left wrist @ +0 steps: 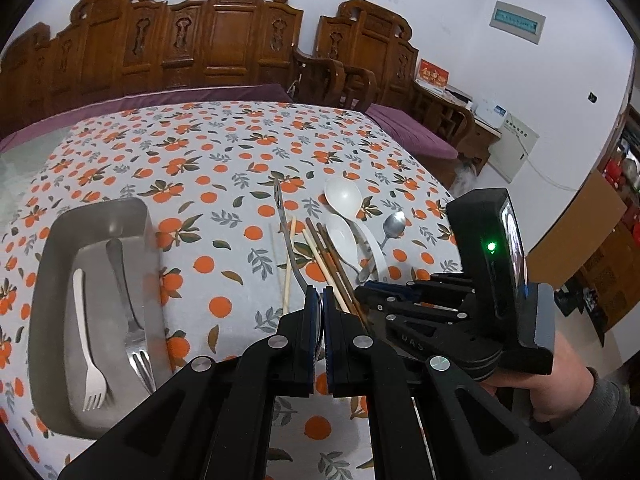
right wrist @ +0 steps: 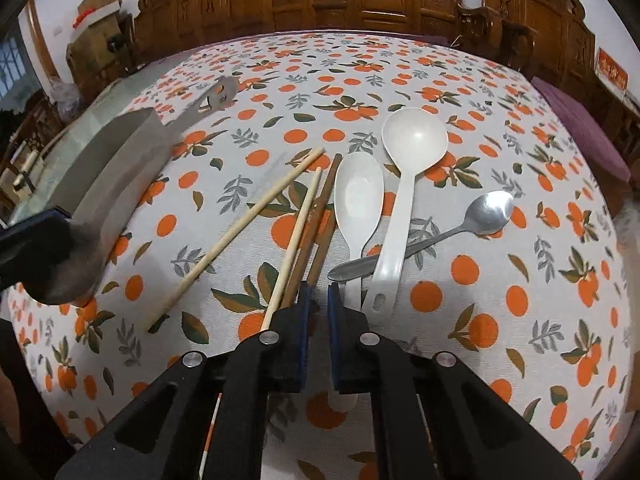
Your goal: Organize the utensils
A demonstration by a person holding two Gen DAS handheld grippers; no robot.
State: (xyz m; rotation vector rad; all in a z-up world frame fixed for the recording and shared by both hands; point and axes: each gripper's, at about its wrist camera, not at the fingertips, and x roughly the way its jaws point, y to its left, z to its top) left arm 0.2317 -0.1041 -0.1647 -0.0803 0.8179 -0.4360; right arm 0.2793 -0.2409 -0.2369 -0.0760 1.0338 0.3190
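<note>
My left gripper (left wrist: 322, 296) is shut on the bowl of a large metal serving spoon (left wrist: 285, 232), whose slotted handle points away over the table. In the right wrist view that spoon (right wrist: 120, 184) hangs at the left, its bowl held by the left fingers (right wrist: 36, 240). My right gripper (right wrist: 319, 292) stands a little open and empty above the near ends of the dark brown chopsticks (right wrist: 320, 216), beside two pale chopsticks (right wrist: 248, 220). A flat white spoon (right wrist: 358, 200), a white ladle (right wrist: 404, 184) and a small metal spoon (right wrist: 460, 228) lie just right. The steel tray (left wrist: 52, 248) holds a white fork (left wrist: 86, 344) and a metal fork (left wrist: 128, 304).
The table carries an orange-patterned cloth (left wrist: 208, 168). Carved wooden benches (left wrist: 224, 36) with purple cushions stand along its far side. The right gripper's body and the holding hand (left wrist: 500, 280) fill the lower right of the left wrist view.
</note>
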